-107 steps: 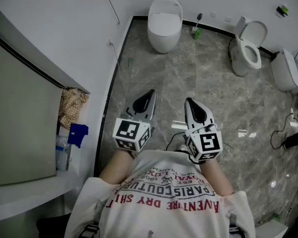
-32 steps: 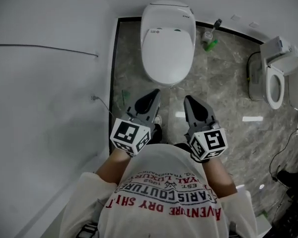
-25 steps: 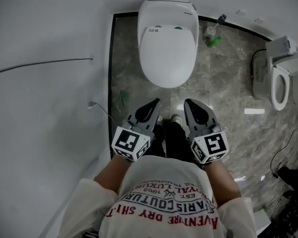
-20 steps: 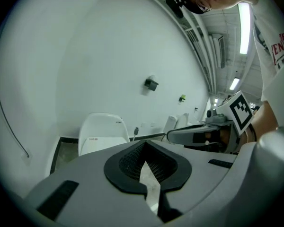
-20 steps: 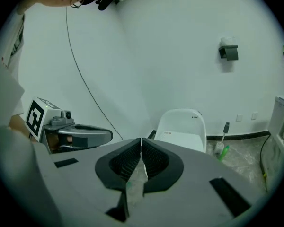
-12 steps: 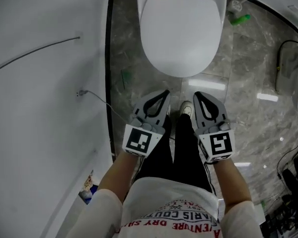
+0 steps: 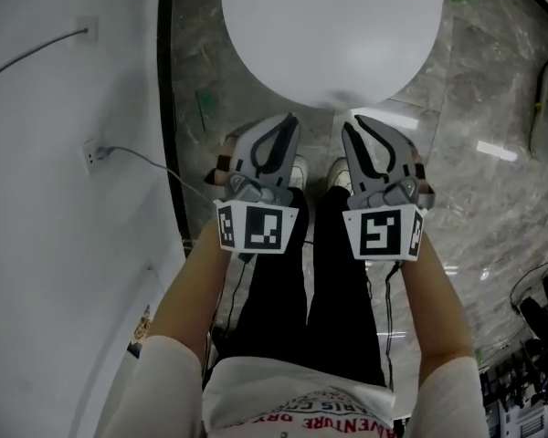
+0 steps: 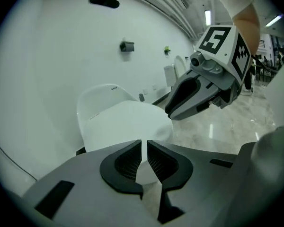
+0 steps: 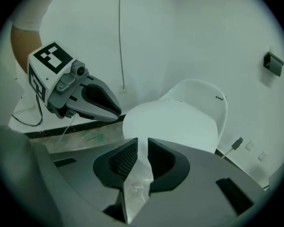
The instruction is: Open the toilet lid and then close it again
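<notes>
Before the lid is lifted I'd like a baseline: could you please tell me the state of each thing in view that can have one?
toilet lid: down, closed over the bowl, neither gripper on it.
left gripper: empty, jaws all but shut, just opened to a narrow slit.
right gripper: empty, jaws all but shut, a narrow slit between them.

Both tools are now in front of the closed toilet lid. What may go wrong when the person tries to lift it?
1. The jaws of the left tool have just been opening a little, those of the right tool stand almost together, both empty; such narrow gaps may fail to take the edge of the lid.
2. The lid is smooth and rounded, so a tool pushing under it may slip off.
</notes>
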The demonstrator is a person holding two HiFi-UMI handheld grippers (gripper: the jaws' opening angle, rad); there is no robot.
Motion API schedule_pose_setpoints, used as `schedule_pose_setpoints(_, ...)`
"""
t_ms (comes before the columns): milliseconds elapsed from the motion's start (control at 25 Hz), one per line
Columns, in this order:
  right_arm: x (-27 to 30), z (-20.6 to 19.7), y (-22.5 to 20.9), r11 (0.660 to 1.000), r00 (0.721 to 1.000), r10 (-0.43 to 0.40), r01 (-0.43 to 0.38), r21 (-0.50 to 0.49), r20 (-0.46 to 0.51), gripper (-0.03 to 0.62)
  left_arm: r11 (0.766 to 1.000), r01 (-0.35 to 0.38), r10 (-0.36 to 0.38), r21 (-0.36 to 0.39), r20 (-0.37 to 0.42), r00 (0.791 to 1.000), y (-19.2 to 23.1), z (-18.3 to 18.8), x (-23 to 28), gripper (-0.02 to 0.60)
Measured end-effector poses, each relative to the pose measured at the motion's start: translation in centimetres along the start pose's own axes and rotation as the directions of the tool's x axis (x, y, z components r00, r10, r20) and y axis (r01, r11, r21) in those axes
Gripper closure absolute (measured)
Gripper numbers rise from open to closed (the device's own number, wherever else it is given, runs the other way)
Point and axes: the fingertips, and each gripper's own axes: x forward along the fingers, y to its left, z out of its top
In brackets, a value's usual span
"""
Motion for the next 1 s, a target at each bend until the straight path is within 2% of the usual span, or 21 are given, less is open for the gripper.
schedule_pose_setpoints(160,1.8,-1.9,0.8,0.994,0.999,-0.005,-0.001,-0.111,-0.054,0.573,0.992,0.042,-0.039,0.123,-0.026,0.999,-1.0,-1.6,2.0,0.484)
schedule_pose_setpoints(200,2.3,-2.4,1.0,0.988,0.997,-0.009,-0.002,-0.156,-0.071,0.551,0.986,0.043,-0.04,0.162,-0.027,0.999,-1.0,-1.8,2.4,0.476)
schedule_pose_setpoints(240,2.7,-2.7,1.3,0.979,0.996,-0.015,-0.004,-0.205,-0.088,0.494,0.978,0.044,-0.039,0.204,-0.029,0.999,-1.1,-1.9,2.9,0.464)
schedule_pose_setpoints(280,3.1,-3.0,1.4,0.967,0.994,-0.025,-0.002,-0.254,-0.103,0.488,0.966,0.046,-0.039,0.253,-0.032,0.999,-1.1,-2.1,3.3,0.449)
schedule_pose_setpoints(360,3.7,-3.3,1.4,0.937,0.991,-0.061,0.016,-0.348,-0.118,0.488,0.93,0.05,-0.038,0.364,-0.039,0.999,-1.3,-2.5,4.1,0.429)
schedule_pose_setpoints(440,4.3,-3.6,1.6,0.895,0.986,-0.1,0.031,-0.444,-0.132,0.488,0.883,0.055,-0.038,0.466,-0.047,0.998,-1.6,-3.0,4.5,0.415)
schedule_pose_setpoints(520,4.8,-4.1,1.8,0.855,0.98,-0.133,0.038,-0.517,-0.147,0.488,0.845,0.053,-0.026,0.532,-0.058,0.998,-1.9,-3.6,4.8,0.41)
schedule_pose_setpoints(640,5.2,-4.6,2.0,0.811,0.972,-0.169,0.044,-0.584,-0.162,0.488,0.822,0.031,0.009,0.569,-0.068,0.998,-1.9,-3.8,5.2,0.41)
schedule_pose_setpoints(760,5.4,-4.7,2.1,0.775,0.964,-0.2,0.047,-0.63,-0.174,0.488,0.834,0.014,0.022,0.551,-0.058,0.998,-1.9,-3.8,5.2,0.411)
schedule_pose_setpoints(840,5.5,-4.7,2.1,0.766,0.961,-0.212,0.052,-0.641,-0.176,0.488,0.845,-0.001,0.032,0.535,-0.048,0.998,-1.8,-3.9,5.2,0.411)
schedule_pose_setpoints(880,5.6,-4.7,2.1,0.763,0.96,-0.218,0.055,-0.644,-0.176,0.488,0.843,-0.01,0.038,0.538,-0.041,0.998,-1.8,-3.9,5.2,0.411)
schedule_pose_setpoints(1000,5.6,-4.4,1.9,0.761,0.957,-0.226,0.058,-0.647,-0.181,0.485,0.814,-0.035,0.058,0.58,-0.022,0.998,-1.8,-4.0,5.3,0.411)
